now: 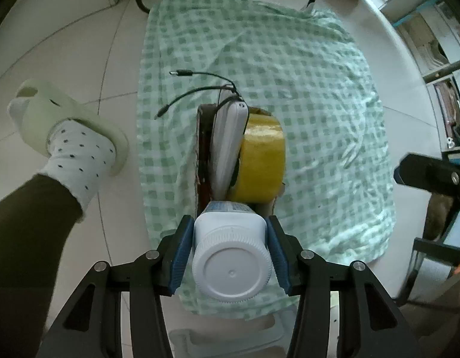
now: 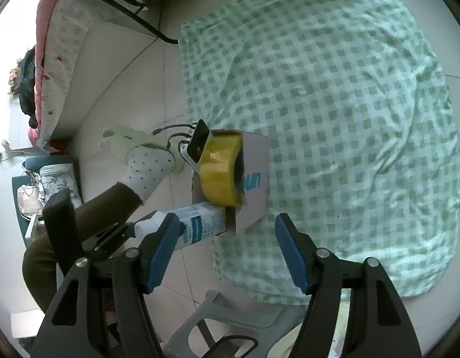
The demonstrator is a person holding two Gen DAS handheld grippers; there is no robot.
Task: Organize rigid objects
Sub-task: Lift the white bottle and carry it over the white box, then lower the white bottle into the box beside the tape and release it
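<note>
My left gripper [image 1: 230, 223] points straight down and is shut on a white bottle [image 1: 231, 271] with a ribbed cap, its blue pads pressing both sides. The bottle's lower end sits at the near end of a small cardboard box [image 1: 203, 137]. Inside the box a yellow tape roll [image 1: 262, 161] stands on edge beside a white power bank [image 1: 228, 143] with black cables. In the right wrist view the same bottle [image 2: 197, 226] pokes into the box [image 2: 255, 179] beside the tape roll [image 2: 219, 173]. My right gripper [image 2: 227, 220] hovers open and short of the box, with nothing between its fingers.
The box stands on a green checked cloth [image 1: 304, 89] spread over a tiled floor. A person's foot [image 1: 77, 149] in a dotted sock and pale slipper rests left of the box. A grey plastic stool [image 2: 230, 319] is below the grippers; a bed [image 2: 59, 44] lies far left.
</note>
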